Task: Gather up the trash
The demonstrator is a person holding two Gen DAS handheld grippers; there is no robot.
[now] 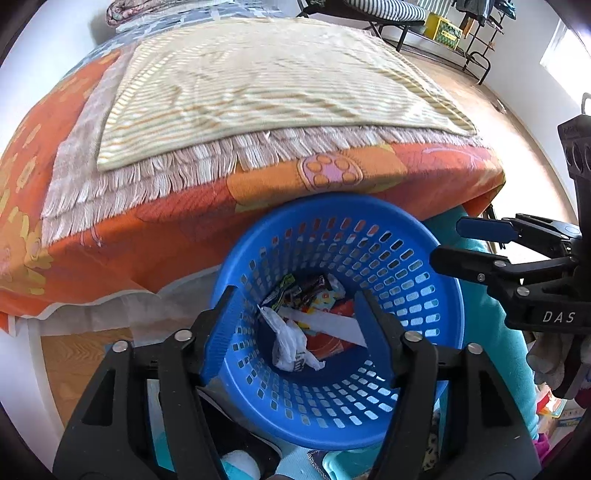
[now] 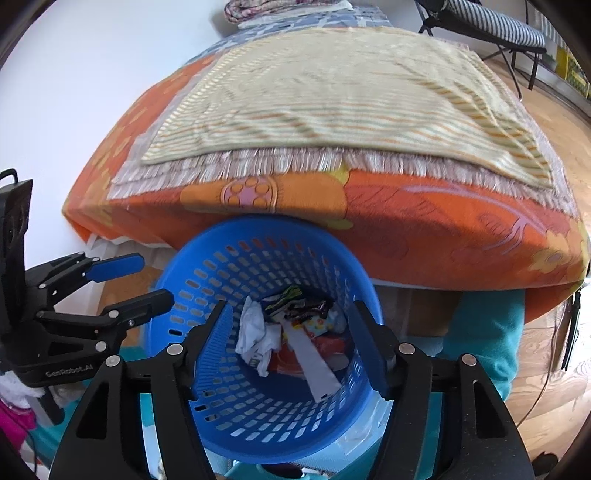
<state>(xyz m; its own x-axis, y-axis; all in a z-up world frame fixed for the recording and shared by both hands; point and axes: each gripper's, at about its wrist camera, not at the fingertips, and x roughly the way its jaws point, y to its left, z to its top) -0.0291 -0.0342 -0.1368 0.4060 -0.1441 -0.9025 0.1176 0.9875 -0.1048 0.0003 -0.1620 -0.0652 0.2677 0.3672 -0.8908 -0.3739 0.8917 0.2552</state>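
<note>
A blue perforated plastic basket (image 1: 417, 273) (image 2: 207, 280) stands against the foot of the bed. Inside lie a crumpled white paper (image 1: 290, 345) (image 2: 255, 332), colourful snack wrappers (image 1: 306, 291) (image 2: 295, 306) and a white paper strip (image 2: 314, 365). My left gripper (image 1: 295, 302) hovers over the basket mouth, open and empty. My right gripper (image 2: 291, 321) is also above the basket, open and empty. Each gripper shows in the other's view: the right one (image 1: 448, 240) at the basket's right rim, the left one (image 2: 157, 280) at its left rim.
The bed (image 1: 155, 225) (image 2: 443, 229) has an orange patterned cover, a fringed cloth and a striped yellow blanket (image 1: 266, 88) (image 2: 351, 99). Teal fabric (image 1: 502, 332) (image 2: 480, 332) hangs beside the basket. Wood floor (image 2: 546, 387) lies to the right. A striped folding chair (image 1: 384, 11) stands far back.
</note>
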